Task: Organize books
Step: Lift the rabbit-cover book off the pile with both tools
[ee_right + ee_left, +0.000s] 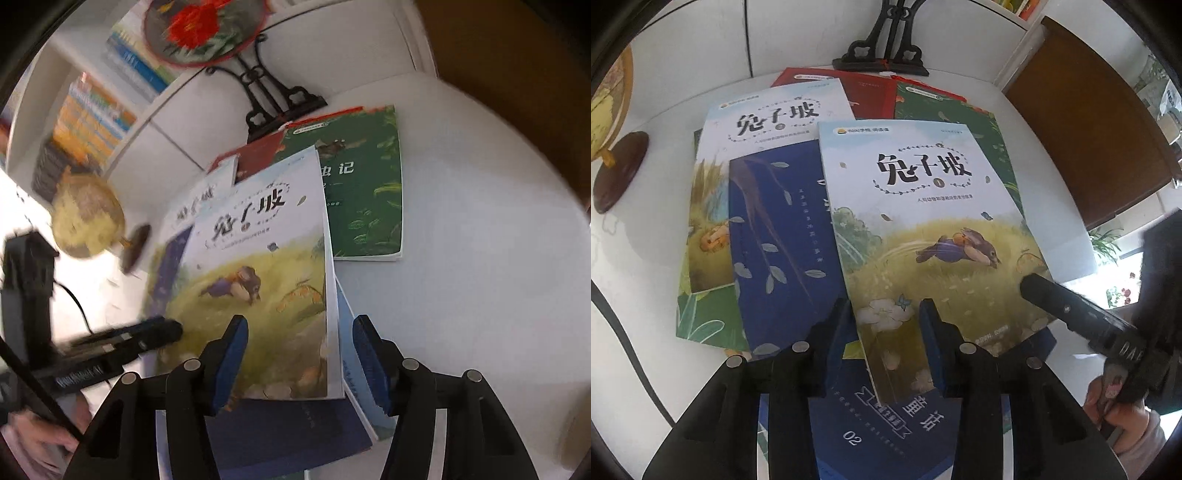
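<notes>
my left gripper (888,321) straddles the near edge of the top rabbit book (923,221) — blue pads on either side of its lower left corner, not visibly pressing, so i read it as open around the cover rather than gripping. my right gripper (299,354) also stands parted, its left pad over the same book's (266,280) near right corner, its right pad off the edge. the book's long axis runs away from both grippers, tilted slightly to the right. left looks nearer to a real hold. beneath it — a dark blue book (775,258), then a second rabbit book (768,118). farther back, the green book (369,192) and red book (857,88) by the black stand (882,51).
</notes>
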Demonstrator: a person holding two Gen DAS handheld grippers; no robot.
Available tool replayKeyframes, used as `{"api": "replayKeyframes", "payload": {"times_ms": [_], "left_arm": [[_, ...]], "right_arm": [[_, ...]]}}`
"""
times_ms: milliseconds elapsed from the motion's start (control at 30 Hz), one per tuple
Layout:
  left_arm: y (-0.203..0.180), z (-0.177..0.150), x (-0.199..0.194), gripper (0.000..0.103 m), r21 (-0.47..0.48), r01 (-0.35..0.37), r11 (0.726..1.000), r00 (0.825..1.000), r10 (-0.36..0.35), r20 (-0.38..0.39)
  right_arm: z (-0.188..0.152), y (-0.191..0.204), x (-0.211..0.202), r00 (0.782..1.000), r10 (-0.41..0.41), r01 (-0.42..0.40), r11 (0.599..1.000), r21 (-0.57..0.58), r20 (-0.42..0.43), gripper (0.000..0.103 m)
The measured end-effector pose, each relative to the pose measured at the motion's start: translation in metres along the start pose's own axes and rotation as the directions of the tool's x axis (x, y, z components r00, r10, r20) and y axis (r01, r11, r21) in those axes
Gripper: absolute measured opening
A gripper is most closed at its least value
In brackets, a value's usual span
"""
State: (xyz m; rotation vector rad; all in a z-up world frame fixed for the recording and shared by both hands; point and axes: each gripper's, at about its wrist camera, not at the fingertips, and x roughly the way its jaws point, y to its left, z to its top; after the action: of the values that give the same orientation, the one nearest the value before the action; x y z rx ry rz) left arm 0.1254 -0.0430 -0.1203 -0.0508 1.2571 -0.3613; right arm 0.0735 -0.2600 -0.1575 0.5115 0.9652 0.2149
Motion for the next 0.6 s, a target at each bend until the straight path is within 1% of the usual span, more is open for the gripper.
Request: {"api": "replayKeyframes", "payload": {"times_ms": [33, 67, 100, 133, 167, 200, 233, 300, 333, 400, 467, 533, 600], "left_arm": [[0.001, 0.001, -0.002, 0.034, 0.0, 0.01, 1.0, 1.0, -0.01, 0.002], [0.0, 0.003, 0.0, 0.03, -0.002, 0.012, 1.0, 1.0, -0.012, 0.004], [0.001, 0.002, -0.003, 0.026, -0.006, 0.011, 1.0, 1.0, -0.011, 0.007], [0.002, -0.002, -0.007, 0.023, -0.014, 0.018, 1.0, 1.0, -0.018, 0.009], [0.004, -0.005, -0.011, 0.023, -0.035, 0.048, 0.998, 0.999, -0.048, 0.015], [0.006, -0.007, -0.014, 0.023, -0.048, 0.076, 0.996, 0.997, -0.076, 0.017], [0.005, -0.01, -0.017, 0.023, -0.053, 0.094, 0.994, 0.995, -0.094, 0.017], [0.002, -0.015, -0.023, 0.023, -0.04, 0.094, 0.995, 0.995, -0.093, 0.031], [0.001, -0.019, -0.027, 0.023, -0.034, 0.096, 0.995, 0.995, -0.095, 0.035], [0.002, -0.03, -0.037, 0.023, -0.041, 0.119, 0.992, 0.992, -0.118, 0.042], [0.005, -0.041, -0.047, 0.023, -0.05, 0.132, 0.99, 0.99, -0.13, 0.051], [0.01, -0.058, -0.057, 0.023, -0.049, 0.126, 0.991, 0.991, -0.124, 0.051], [0.019, -0.077, -0.06, 0.023, -0.053, 0.102, 0.993, 0.995, -0.101, 0.028]], "right_arm": [[0.003, -0.007, 0.004, 0.998, 0.065, -0.064, 0.997, 0.043, -0.025, 0.055], [0.006, -0.009, 0.005, 0.998, 0.061, -0.06, 0.997, 0.05, -0.023, 0.05], [0.008, -0.006, 0.003, 0.999, 0.031, -0.03, 0.999, 0.023, -0.008, 0.034], [0.011, 0.0, -0.002, 0.999, -0.04, 0.04, 0.998, -0.04, 0.011, 0.019], [0.011, 0.004, -0.007, 0.998, -0.064, 0.066, 0.996, -0.068, 0.02, 0.016], [0.011, 0.006, -0.012, 0.998, -0.063, 0.065, 0.994, -0.083, 0.029, 0.012], [0.01, 0.011, -0.02, 0.997, -0.061, 0.065, 0.992, -0.107, 0.046, 0.012], [0.005, 0.02, -0.027, 0.995, -0.081, 0.088, 0.984, -0.154, 0.052, 0.012], [0.0, 0.025, -0.03, 0.996, -0.076, 0.081, 0.982, -0.171, 0.036, 0.011], [-0.007, 0.028, -0.031, 0.998, -0.059, 0.06, 0.984, -0.166, 0.01, 0.011], [-0.021, 0.029, -0.029, 0.998, -0.046, 0.041, 0.987, -0.157, -0.03, 0.012], [-0.04, 0.029, -0.027, 0.997, -0.021, 0.01, 0.99, -0.138, -0.077, 0.011], [-0.056, 0.03, -0.026, 0.993, 0.002, -0.016, 0.992, -0.124, -0.117, 0.011]]}}
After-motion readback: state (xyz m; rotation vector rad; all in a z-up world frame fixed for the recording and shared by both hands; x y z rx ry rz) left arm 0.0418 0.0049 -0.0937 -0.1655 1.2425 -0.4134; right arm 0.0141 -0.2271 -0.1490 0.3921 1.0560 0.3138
